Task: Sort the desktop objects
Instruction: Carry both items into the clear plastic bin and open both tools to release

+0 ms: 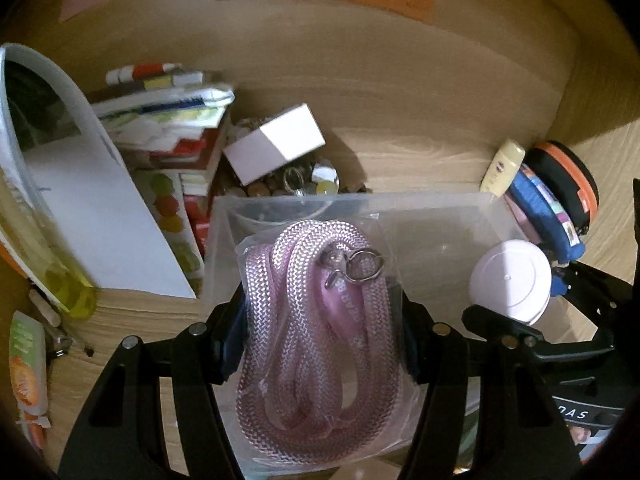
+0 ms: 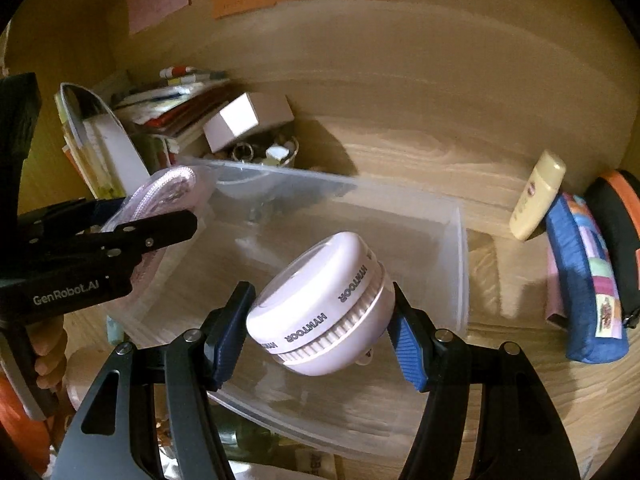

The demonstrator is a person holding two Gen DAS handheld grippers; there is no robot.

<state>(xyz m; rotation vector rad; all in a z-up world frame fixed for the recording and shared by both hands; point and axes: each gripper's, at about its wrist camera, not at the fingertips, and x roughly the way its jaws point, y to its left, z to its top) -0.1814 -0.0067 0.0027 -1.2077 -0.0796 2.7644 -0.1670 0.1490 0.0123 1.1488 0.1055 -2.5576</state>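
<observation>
Left tongs (image 1: 320,344): clamped on a clear plastic bag of pink braided cord (image 1: 316,320). The cord is coiled in several loops inside the bag; a metal ring and clip (image 1: 362,266) lie on the upper coils. The bag hangs above the near wall of a clear plastic bin (image 1: 420,216).

Right tongs (image 2: 320,320): clamped on a round white device (image 2: 320,304). The blue ribbed pads (image 2: 408,344) press on its opposite sides. The device is a squat cylinder, tilted, with a smooth domed face, a ribbed band around its body and dark lettering on the side. It is held above the open bin (image 2: 456,240), over the bin's near half.

The bin stands on a wooden desk (image 2: 420,148); its floor is bare where visible.

Beyond the bin's far left corner: a small white box (image 1: 276,142) resting on a heap of small items, including a key ring. Left of that: a stack of books and papers (image 1: 168,128) and a white upright board (image 1: 100,208).

Toward the desk's right edge: a cream bottle (image 2: 538,196) leaning on a blue patchwork pouch (image 2: 584,280), with a black and orange case (image 2: 620,220) behind it.

Near the desk's left edge, in the left wrist view: an orange-and-green snack packet (image 1: 28,372).
</observation>
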